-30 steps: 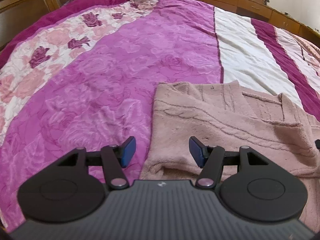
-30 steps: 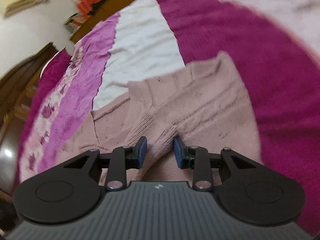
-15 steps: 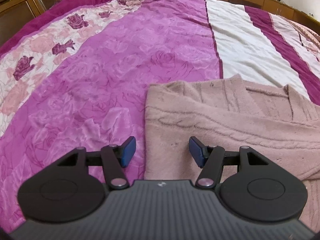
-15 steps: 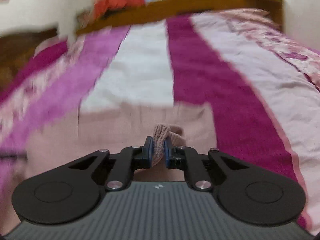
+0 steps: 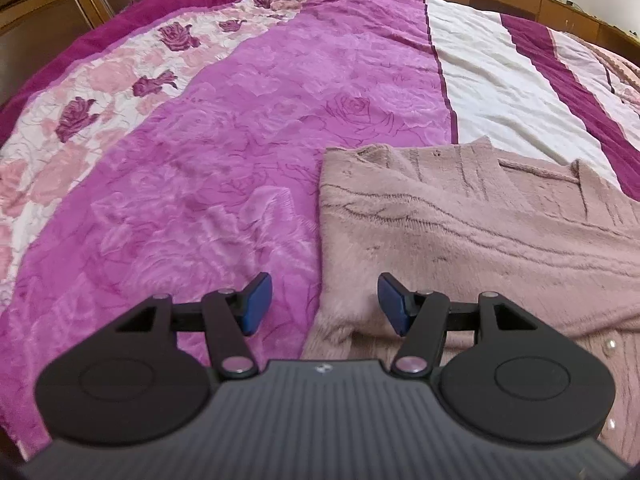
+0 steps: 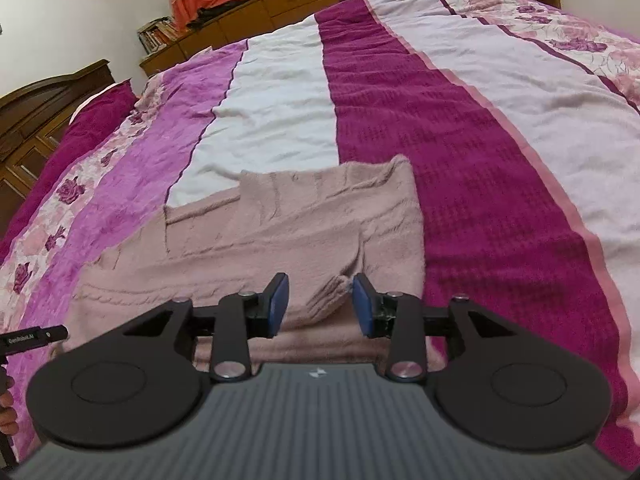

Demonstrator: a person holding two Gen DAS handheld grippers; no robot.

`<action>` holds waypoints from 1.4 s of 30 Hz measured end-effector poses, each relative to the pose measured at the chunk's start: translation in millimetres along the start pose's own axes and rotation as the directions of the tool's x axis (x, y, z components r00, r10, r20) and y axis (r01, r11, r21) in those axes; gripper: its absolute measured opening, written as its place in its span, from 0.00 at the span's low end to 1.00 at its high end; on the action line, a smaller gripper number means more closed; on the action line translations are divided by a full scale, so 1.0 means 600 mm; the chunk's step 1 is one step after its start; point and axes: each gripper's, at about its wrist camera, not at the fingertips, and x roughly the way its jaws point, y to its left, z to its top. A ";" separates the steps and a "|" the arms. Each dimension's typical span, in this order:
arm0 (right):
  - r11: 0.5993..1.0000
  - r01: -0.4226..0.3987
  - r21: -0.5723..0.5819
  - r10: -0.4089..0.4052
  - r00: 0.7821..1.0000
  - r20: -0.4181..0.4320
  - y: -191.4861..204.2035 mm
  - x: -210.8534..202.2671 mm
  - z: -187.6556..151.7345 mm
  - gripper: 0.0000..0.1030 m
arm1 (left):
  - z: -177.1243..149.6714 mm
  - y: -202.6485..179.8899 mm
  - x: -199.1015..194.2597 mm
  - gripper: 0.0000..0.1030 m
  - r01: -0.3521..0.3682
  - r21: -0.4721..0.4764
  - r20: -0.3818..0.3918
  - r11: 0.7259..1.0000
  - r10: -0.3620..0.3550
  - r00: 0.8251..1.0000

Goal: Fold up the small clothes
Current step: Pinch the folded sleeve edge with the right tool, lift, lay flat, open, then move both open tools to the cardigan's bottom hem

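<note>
So there's a dusty pink fuzzy sweater point(image 5: 460, 232) laid out flat on the bed point(image 5: 240, 128), sitting on the striped floral bedspread across the purple, white and maroon bands, toward the near edge of the bed. Left gripper point(image 5: 325, 303) hangs right over the sweater's left edge, jaws spread wide, nothing between them; its left pad is over bare purple cover, its right one over the knit. Moving right, there's a folded layer of the sweater with cable ridges, plus a few pearl buttons point(image 5: 611, 345) near the bottom. The right gripper point(image 6: 319, 305) sits at the sweater's right side, jaws apart, with a small bunched-up ridge of knit point(image 6: 340, 284) sticking up between the pads, not squeezed.
</note>
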 end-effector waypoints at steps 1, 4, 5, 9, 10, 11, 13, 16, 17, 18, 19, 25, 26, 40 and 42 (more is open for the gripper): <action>1.000 -0.006 -0.001 0.006 1.000 -0.002 0.000 -0.006 -0.006 0.56 | -0.004 0.001 -0.010 0.59 -0.001 0.005 0.000 1.000 0.001 1.000; 0.999 -0.039 -0.008 0.039 0.999 -0.004 0.004 -0.027 -0.021 0.56 | -0.018 0.002 -0.038 0.59 0.003 0.018 -0.006 1.000 -0.003 1.000; 0.999 -0.049 -0.010 0.049 0.999 -0.005 0.005 -0.034 -0.025 0.56 | -0.024 0.003 -0.049 0.59 0.006 0.019 -0.009 1.000 -0.006 1.000; 0.995 -0.094 -0.015 0.094 0.995 -0.023 0.010 -0.060 -0.036 0.56 | -0.048 0.003 -0.087 0.59 0.019 0.011 -0.022 1.000 -0.018 1.000; 0.995 -0.103 -0.017 0.102 0.994 -0.029 0.010 -0.066 -0.039 0.56 | -0.054 0.002 -0.096 0.59 0.019 0.010 -0.023 1.000 -0.019 1.000; 0.994 -0.110 -0.020 0.109 0.993 -0.036 0.011 -0.072 -0.042 0.56 | -0.059 0.001 -0.104 0.59 0.021 0.009 -0.022 1.000 -0.021 1.000; 0.992 -0.124 -0.030 0.122 0.991 -0.052 0.013 -0.086 -0.049 0.56 | -0.070 0.001 -0.122 0.59 0.022 0.012 -0.019 1.000 -0.022 1.000; 0.990 -0.132 -0.048 0.128 0.988 -0.083 0.012 -0.106 -0.061 0.56 | -0.087 0.003 -0.149 0.59 0.021 0.013 -0.015 1.000 -0.021 1.000; 0.990 -0.133 -0.051 0.128 0.988 -0.090 0.010 -0.111 -0.064 0.56 | -0.093 0.006 -0.156 0.59 0.022 0.010 -0.015 1.000 -0.021 1.000; 0.990 -0.132 -0.055 0.126 0.987 -0.099 0.007 -0.118 -0.069 0.56 | -0.100 0.009 -0.164 0.59 0.026 0.003 -0.017 1.000 -0.025 1.000; 0.990 -0.129 -0.057 0.123 0.986 -0.109 0.005 -0.124 -0.073 0.56 | -0.105 0.012 -0.170 0.59 0.031 -0.003 -0.021 1.000 -0.031 0.999; 0.989 -0.130 -0.071 0.118 0.981 -0.155 -0.017 -0.171 -0.096 0.70 | -0.144 0.036 -0.191 0.59 0.034 -0.037 -0.068 0.999 -0.037 0.997; 0.989 -0.127 -0.078 0.114 0.980 -0.161 -0.022 -0.176 -0.098 0.70 | -0.150 0.038 -0.192 0.59 0.028 -0.032 -0.077 0.999 -0.031 0.997; 0.992 -0.064 -0.110 0.036 0.969 -0.243 -0.081 -0.234 -0.132 0.71 | -0.179 0.033 -0.199 0.59 0.097 -0.013 -0.151 0.995 -0.098 0.984; 0.991 -0.063 -0.114 0.031 0.965 -0.260 -0.087 -0.240 -0.139 0.71 | -0.184 0.027 -0.200 0.59 0.097 0.006 -0.154 0.995 -0.095 0.984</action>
